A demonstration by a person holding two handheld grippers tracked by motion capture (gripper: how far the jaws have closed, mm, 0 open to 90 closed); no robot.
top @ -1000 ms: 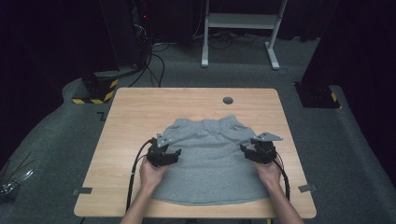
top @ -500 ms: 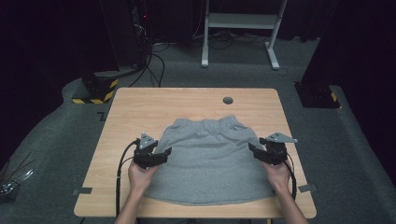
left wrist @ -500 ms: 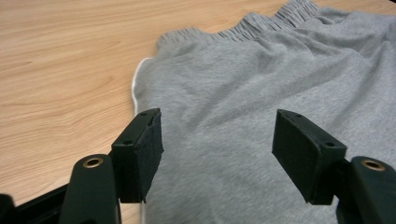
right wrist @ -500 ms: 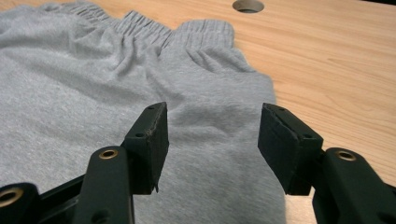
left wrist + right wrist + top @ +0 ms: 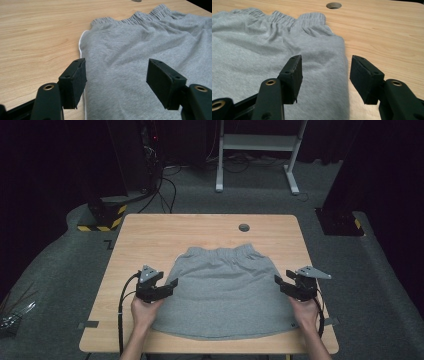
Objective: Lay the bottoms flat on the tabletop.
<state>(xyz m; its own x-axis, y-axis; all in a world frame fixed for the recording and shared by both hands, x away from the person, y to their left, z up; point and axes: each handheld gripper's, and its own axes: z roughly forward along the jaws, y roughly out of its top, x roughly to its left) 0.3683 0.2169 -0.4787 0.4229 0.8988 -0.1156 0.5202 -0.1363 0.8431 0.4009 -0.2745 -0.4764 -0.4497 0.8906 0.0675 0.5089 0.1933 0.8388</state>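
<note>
Both tools, the left tool and the right tool, were wide open and held nothing, one at each side edge of the grey shorts lying flat on the worktop.

The right gripper has its two black fingers rising from six o'clock, spread wide with nothing pinched between them. A grey garment lies flat on the wooden desk, covering the view from nine o'clock to the centre. Its gathered elastic waistband runs along eleven o'clock. The garment's side edge passes down through the gap between the fingers. A round hole in the desk sits at twelve o'clock, apart from the waistband.
</note>
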